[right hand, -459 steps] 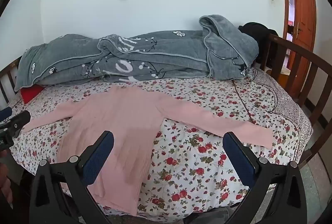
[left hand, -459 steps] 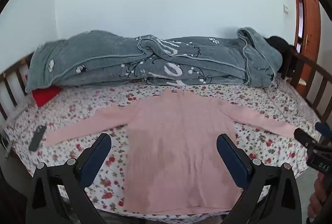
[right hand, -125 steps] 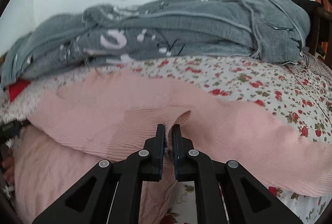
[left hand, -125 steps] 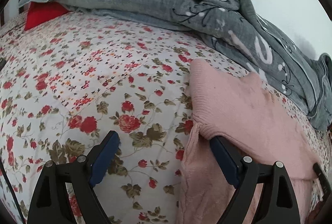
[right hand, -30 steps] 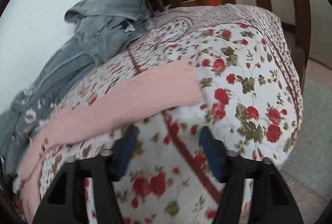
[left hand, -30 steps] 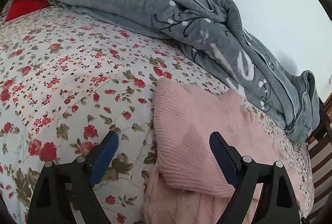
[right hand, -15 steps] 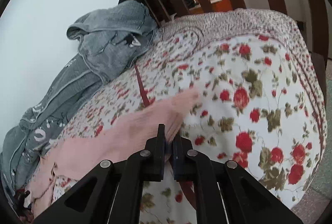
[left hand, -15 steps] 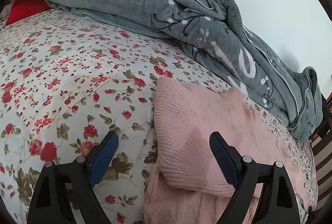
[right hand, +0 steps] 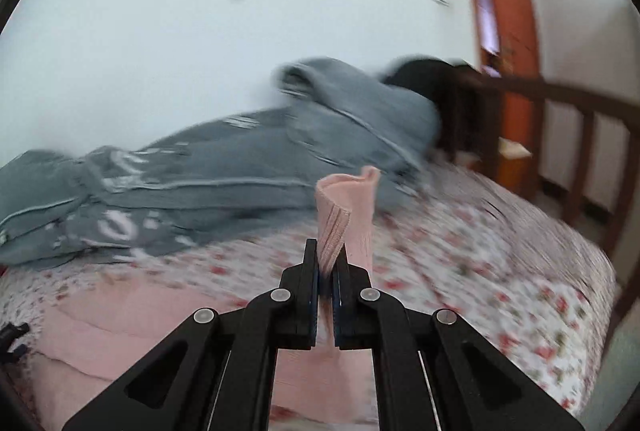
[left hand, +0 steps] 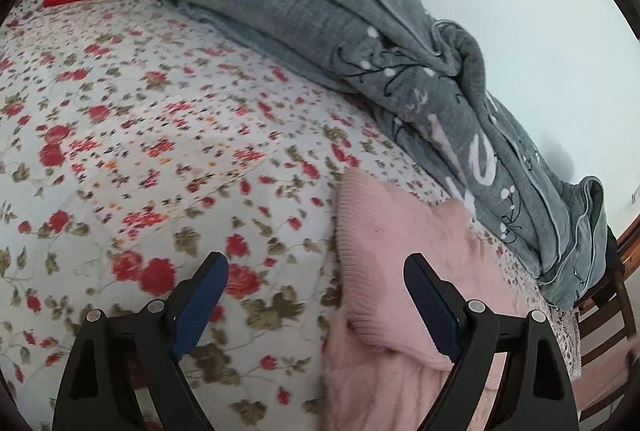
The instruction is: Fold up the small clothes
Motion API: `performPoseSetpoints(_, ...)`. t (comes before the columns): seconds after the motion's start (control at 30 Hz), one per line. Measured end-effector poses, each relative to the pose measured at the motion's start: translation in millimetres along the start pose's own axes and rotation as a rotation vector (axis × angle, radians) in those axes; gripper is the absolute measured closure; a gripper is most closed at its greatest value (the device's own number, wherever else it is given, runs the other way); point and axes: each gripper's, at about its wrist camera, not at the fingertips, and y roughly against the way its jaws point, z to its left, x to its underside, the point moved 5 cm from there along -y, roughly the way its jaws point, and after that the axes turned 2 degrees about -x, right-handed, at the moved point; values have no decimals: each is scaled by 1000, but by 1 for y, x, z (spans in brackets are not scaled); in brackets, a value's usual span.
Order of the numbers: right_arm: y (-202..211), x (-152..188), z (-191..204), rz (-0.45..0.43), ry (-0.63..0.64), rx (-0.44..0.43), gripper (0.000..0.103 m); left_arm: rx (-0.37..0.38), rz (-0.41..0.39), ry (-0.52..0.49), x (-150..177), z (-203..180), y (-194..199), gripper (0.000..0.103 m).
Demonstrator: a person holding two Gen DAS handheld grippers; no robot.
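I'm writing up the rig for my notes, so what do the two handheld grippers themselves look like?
The left gripper and the right gripper look alike: black plastic frames with triangular cut-outs and silver round screw heads at the joints. The fingers carry dark blue pads on their inner faces. No cables, markings or sleeves show in either view.

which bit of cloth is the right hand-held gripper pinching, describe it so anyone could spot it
On the flowered bed, in front of the grey quilt, lies a pink sweater. Its sleeve end stands up from the right hand-held gripper, the only pink cloth lifted off the sheet.
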Motion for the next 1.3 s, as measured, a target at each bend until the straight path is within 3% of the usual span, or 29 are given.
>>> performPoseSetpoints(0.13,-5,-16,118,0,81,-137,98,-32,30,-71,-2,2,2,14)
performPoseSetpoints(0.27,-9,-3,235,20,153,-267,98,-75,10,-81,-8,15,11,14)
performPoseSetpoints(0.37,-18,32,331,77,215,-378,98,-32,31,14,-16,40,15,14)
performPoseSetpoints(0.5,-33,97,412,196,292,-466,98,63,51,73,-22,51,19,14)
performPoseSetpoints(0.63,-50,152,453,309,343,-493,98,-87,36,-41,-22,50,18,14)
performPoseSetpoints(0.7,-54,172,455,385,346,-536,96,-90,44,-59,-21,49,15,14)
performPoseSetpoints(0.83,-51,184,447,520,323,-707,80,-49,45,-30,-24,51,16,14)
performPoseSetpoints(0.97,-31,158,390,474,260,-753,59,36,40,9,-24,48,18,15)
performPoseSetpoints(1.1,-16,130,302,320,257,-660,53,199,61,1,-19,20,15,19)
performPoseSetpoints(1.3,-30,121,193,220,275,-454,53,148,110,-137,6,-24,-7,47)
